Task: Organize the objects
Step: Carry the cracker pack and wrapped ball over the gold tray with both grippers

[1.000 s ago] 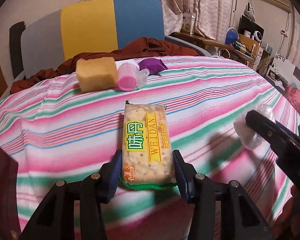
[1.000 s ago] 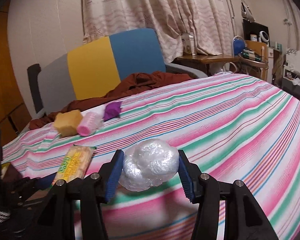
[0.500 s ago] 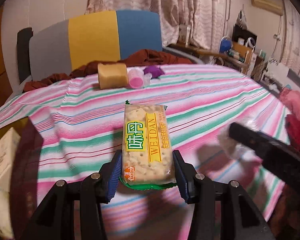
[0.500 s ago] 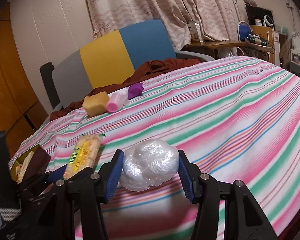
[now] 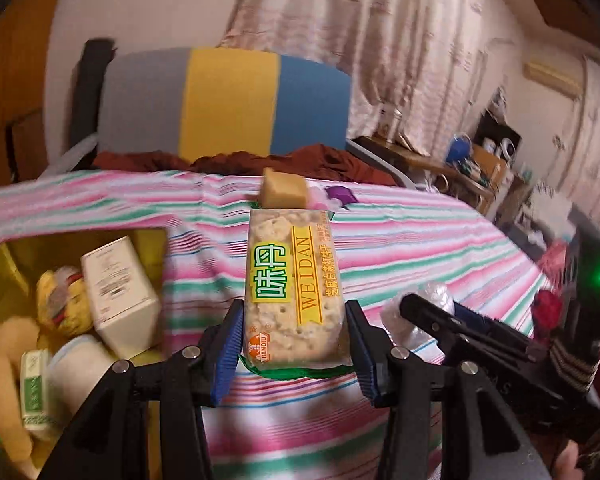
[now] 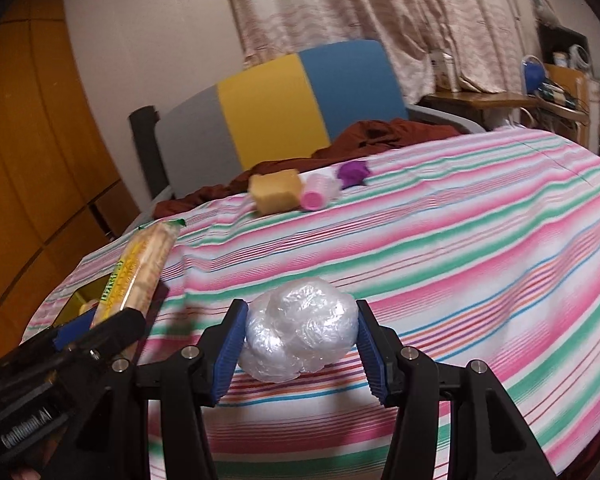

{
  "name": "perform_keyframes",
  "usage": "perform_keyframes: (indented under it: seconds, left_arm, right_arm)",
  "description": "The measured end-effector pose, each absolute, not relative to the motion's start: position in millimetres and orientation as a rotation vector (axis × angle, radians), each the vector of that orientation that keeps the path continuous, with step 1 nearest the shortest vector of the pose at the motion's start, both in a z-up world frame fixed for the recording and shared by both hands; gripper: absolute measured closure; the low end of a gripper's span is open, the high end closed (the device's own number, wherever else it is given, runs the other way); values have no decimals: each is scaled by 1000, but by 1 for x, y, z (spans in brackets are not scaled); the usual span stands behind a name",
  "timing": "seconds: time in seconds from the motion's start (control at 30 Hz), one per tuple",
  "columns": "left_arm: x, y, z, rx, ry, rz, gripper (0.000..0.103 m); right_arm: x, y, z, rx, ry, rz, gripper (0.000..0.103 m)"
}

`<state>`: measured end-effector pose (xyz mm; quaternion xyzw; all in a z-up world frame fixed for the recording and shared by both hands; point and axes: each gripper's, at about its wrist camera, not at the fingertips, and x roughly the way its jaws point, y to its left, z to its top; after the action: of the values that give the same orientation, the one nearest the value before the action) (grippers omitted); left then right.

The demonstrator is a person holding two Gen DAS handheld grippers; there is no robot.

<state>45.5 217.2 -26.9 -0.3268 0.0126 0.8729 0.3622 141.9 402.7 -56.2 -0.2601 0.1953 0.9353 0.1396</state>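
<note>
My left gripper (image 5: 294, 344) is shut on a cracker pack (image 5: 294, 288) marked WEIDAN and holds it above the striped bed cover, just right of a yellow box (image 5: 4, 258). The pack also shows in the right wrist view (image 6: 140, 268). My right gripper (image 6: 298, 344) is shut on a crumpled clear plastic ball (image 6: 300, 338), held above the cover. The ball shows in the left wrist view (image 5: 432, 300). A yellow sponge (image 6: 276, 190), a pink-capped tube (image 6: 316, 196) and a purple pouch (image 6: 354, 172) lie at the far side of the bed.
The yellow box holds a white carton (image 5: 118, 292), a plush toy (image 5: 58, 300) and other items. A grey, yellow and blue headboard (image 6: 280, 108) and brown cloth (image 6: 380, 136) are behind. A cluttered desk (image 6: 540, 96) stands right.
Both grippers have lifted and swung left with their loads. The yellow box with its contents has come into the left wrist view.
</note>
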Motion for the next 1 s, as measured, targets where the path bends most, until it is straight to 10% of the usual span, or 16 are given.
perform_keyframes:
  seconds: [1.0]
  left_arm:
    - [-147, 25, -82, -1452, -267, 2339, 54]
  right_arm:
    - [97, 238, -23, -929, 314, 3106, 49]
